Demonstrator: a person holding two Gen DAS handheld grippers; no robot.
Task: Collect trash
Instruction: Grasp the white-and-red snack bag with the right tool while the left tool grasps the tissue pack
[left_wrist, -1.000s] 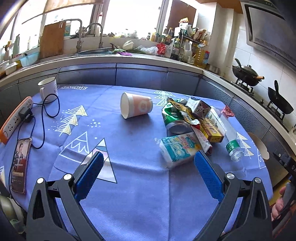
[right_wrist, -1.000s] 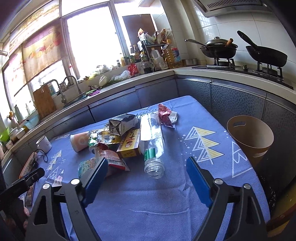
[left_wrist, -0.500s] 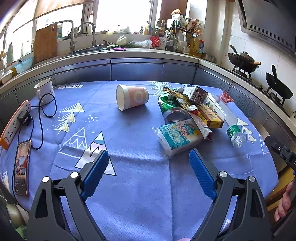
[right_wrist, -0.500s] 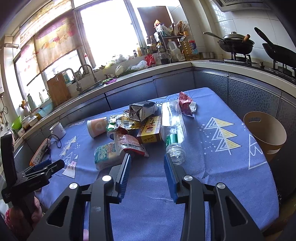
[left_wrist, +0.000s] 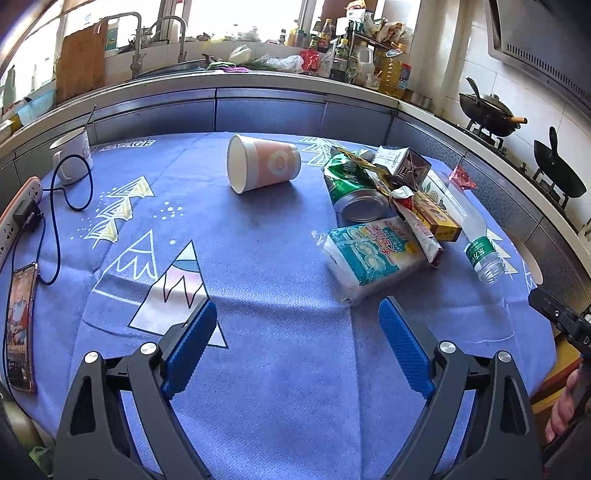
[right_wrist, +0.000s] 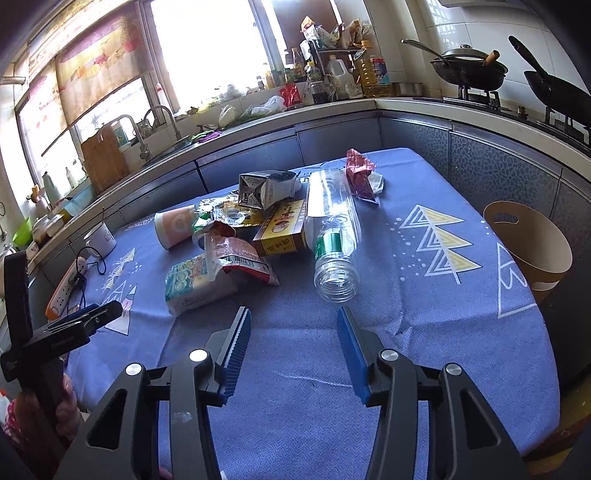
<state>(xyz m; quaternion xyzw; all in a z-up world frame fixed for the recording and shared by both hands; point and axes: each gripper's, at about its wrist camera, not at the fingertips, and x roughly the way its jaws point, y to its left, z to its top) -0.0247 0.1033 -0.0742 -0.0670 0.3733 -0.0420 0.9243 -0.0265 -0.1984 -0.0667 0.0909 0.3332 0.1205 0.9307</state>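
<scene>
Trash lies on the blue tablecloth: a tipped pink paper cup (left_wrist: 263, 168) (right_wrist: 173, 230), a green can (left_wrist: 356, 195), a tissue pack (left_wrist: 373, 254) (right_wrist: 192, 282), a red snack wrapper (right_wrist: 240, 258), a yellow box (right_wrist: 284, 230), a milk carton (right_wrist: 264, 186), a clear plastic bottle (right_wrist: 332, 236) (left_wrist: 476, 240) and a red wrapper (right_wrist: 360, 175). My left gripper (left_wrist: 295, 332) is open and empty, short of the tissue pack. My right gripper (right_wrist: 293, 332) is open and empty, just short of the bottle's mouth.
A tan bin (right_wrist: 528, 247) stands beyond the table's right edge. A white mug (left_wrist: 72, 157), a power strip (left_wrist: 18, 218) with cable and a phone (left_wrist: 18, 325) lie on the table's left side. Counters, sink and stove surround the table.
My right gripper narrowed half a second ago and has opened again. Both grippers have moved closer to the trash pile. Nothing was picked up.
</scene>
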